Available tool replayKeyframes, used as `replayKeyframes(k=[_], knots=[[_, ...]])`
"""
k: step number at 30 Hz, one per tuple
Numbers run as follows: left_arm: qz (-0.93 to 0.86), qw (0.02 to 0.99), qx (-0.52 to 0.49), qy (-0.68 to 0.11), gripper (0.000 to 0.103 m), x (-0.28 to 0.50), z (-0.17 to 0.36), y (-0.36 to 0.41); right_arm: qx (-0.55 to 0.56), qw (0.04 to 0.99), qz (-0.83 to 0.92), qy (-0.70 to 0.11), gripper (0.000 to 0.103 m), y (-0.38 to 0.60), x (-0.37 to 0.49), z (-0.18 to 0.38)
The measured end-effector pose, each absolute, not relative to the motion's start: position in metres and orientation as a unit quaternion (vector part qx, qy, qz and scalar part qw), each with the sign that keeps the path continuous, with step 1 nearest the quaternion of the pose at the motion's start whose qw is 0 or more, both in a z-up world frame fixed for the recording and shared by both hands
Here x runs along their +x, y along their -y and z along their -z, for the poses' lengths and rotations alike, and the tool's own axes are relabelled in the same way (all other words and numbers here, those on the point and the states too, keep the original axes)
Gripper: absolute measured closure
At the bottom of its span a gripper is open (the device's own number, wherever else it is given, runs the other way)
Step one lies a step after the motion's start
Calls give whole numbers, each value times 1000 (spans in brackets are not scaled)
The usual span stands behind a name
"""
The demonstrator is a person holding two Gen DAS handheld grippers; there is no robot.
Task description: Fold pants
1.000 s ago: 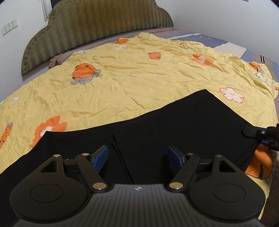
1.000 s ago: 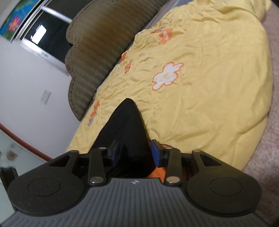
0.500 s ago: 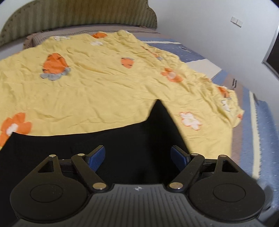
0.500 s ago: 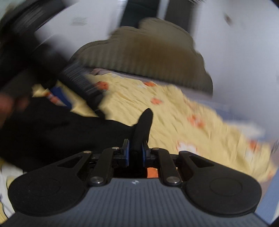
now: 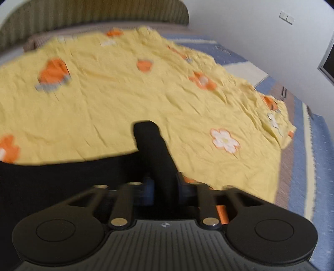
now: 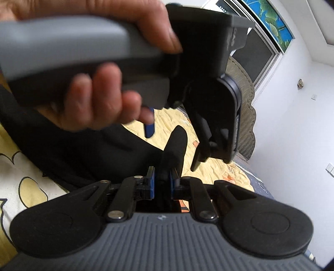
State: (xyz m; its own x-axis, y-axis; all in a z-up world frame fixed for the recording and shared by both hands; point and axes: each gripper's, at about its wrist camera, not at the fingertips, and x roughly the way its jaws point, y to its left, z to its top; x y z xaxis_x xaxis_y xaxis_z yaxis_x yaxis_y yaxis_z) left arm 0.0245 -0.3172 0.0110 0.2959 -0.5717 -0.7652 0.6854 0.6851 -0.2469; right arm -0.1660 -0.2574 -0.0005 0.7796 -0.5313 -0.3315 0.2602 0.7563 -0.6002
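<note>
left gripper: clamping narrow on a bunched fold of the black pants; fabric is sticking up between the blue pads as a dark rounded tab.
right gripper: pinching tight on another fold of the pants; a rounded black tab is standing up just past the blue pads.
pants: lying along the near edge of the bed, on the quilt; in the left wrist view the black cloth is spreading out to the left of the gripper, most of it flat, the gripped part lifted.
quilt: yellow, wrinkled, with orange and white flowers, covering most of the bed; view is motion-blurred.
headboard: olive, ribbed, sitting at the far end of the bed against the wall.
bedsheet: blue and striped, showing past the right edge of the quilt.
left hand: filling the upper left of the right wrist view, wrapping around the grey handle of the other tool; that tool's black body is hanging just above and in front of the right gripper, close, blurred.
window: showing at upper right of the right wrist view, beside the white wall.
</note>
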Motion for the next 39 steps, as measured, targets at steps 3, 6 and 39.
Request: replayKeyframes(k=[3,6,39], knots=[[391,803,60,-445,90,24,-8,317,-266,904,228,-246,88,262,-169,1],[393,803,49,-446,91,23,-9,315,-251,907,246,-232,54,269,-173,0],[416,778,-25,-470,91,39,-17,295,17,928,283,-243,85,338,-151,16]])
